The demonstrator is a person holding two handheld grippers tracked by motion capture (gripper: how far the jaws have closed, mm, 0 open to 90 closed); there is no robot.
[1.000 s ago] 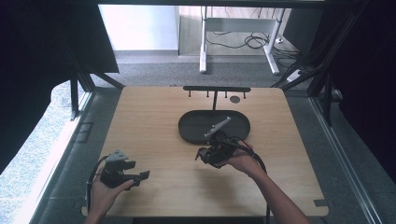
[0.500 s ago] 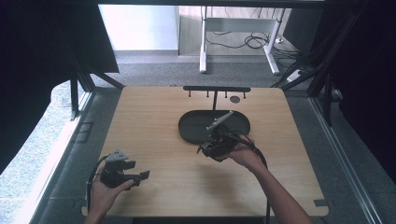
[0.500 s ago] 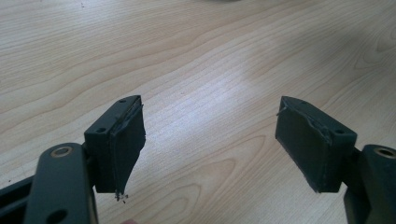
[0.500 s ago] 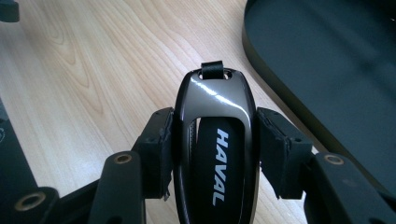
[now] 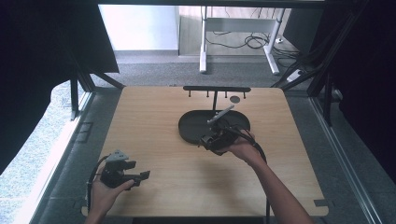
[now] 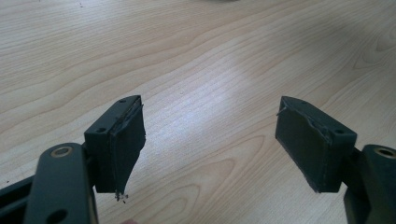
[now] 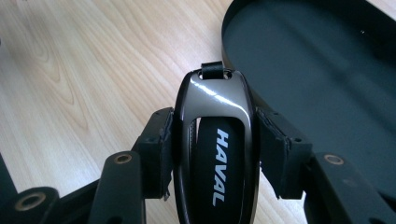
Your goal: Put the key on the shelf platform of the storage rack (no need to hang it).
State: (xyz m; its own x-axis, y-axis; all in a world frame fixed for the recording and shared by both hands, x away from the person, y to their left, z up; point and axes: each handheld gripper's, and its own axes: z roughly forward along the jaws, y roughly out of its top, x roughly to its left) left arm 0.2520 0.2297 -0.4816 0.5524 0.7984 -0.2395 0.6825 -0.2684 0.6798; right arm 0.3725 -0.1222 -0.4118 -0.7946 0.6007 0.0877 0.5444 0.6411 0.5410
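A glossy black key fob (image 7: pixel 219 158) marked HAVAL sits upright between the pads of my right gripper (image 7: pixel 215 135), which is shut on its sides. A small strap loop tops the fob. In the high view the right gripper (image 5: pixel 211 140) is at the near rim of a black oval tray (image 5: pixel 189 128) in the middle of the table, and the same tray (image 7: pixel 317 70) lies just right of the fob in the right gripper view. My left gripper (image 5: pixel 140 176) rests near the front left corner, and its jaws stand wide open (image 6: pixel 210 135) over bare wood.
A black rack with hooks (image 5: pixel 215 88) stands at the table's back edge behind the tray, with a small dark disc (image 5: pixel 235 99) beside it. The light wooden table (image 5: pixel 149 121) spreads to the left and front. Dark frame posts flank the table.
My right gripper has moved a little away from the person toward the tray, still with the key fob in it. The left gripper has stayed put.
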